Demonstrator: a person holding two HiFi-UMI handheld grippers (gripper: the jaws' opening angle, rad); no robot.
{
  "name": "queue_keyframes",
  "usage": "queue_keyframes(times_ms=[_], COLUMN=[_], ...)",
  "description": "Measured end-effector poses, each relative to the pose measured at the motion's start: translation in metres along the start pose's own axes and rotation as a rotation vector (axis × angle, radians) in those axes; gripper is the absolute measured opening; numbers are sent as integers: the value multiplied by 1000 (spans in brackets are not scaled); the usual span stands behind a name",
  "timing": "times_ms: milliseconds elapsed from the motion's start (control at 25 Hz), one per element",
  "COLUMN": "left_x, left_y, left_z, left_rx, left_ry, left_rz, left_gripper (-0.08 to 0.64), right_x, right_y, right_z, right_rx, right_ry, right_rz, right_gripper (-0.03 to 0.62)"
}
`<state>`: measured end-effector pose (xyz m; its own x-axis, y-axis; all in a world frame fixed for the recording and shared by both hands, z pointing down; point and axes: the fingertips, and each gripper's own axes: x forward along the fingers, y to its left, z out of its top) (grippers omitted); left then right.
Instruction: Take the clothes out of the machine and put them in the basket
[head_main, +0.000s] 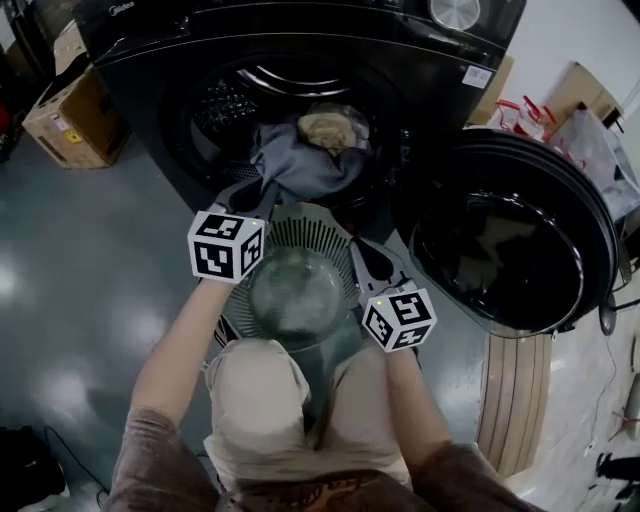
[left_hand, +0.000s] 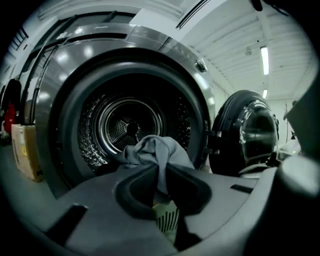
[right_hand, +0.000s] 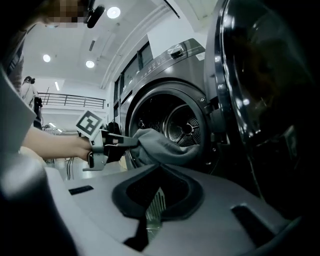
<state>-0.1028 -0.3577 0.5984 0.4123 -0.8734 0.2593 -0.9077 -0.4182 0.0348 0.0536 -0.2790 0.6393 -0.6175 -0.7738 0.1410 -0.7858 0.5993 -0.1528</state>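
A grey garment (head_main: 300, 160) hangs out of the dark washing machine's drum opening (head_main: 215, 110), with a beige piece (head_main: 325, 130) behind it. My left gripper (head_main: 262, 197) is shut on the grey garment (left_hand: 160, 152) at the opening's lower rim; the cloth bunches up between its pads. From the right gripper view, the left gripper (right_hand: 131, 141) pinches the garment (right_hand: 162, 147) just outside the drum. My right gripper (head_main: 362, 252) hovers over the basket's right rim, jaws closed on nothing. The slotted grey-green basket (head_main: 300, 235) stands on the floor below the opening.
The machine's round door (head_main: 510, 240) stands swung open to the right. A cardboard box (head_main: 70, 110) sits on the floor at the left of the machine. Bags and boxes (head_main: 590, 140) lie at the far right. The person's knees (head_main: 260, 400) are just behind the basket.
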Motion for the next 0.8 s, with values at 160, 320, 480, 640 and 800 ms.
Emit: queue_keyframes(times_ms=[160, 320, 480, 640, 800], left_x=[-33, -67, -89, -87, -81], left_y=[-18, -35, -48, -49, -54], left_z=[1, 9, 14, 3, -13], left_rx=[11, 12, 13, 25, 29], left_ry=[9, 5, 11, 32, 84], left_rz=[-26, -76, -115, -111, -137], left_gripper=[44, 44, 44, 48, 119], right_x=[5, 9, 11, 10, 8], right_y=[-2, -6, -7, -6, -7], right_z=[-4, -6, -9, -11, -10], right_rx=[-6, 20, 31, 23, 28], right_ry=[5, 3, 1, 9, 9], right_rz=[6, 1, 1, 6, 5], right_gripper=[-2, -3, -3, -3, -2])
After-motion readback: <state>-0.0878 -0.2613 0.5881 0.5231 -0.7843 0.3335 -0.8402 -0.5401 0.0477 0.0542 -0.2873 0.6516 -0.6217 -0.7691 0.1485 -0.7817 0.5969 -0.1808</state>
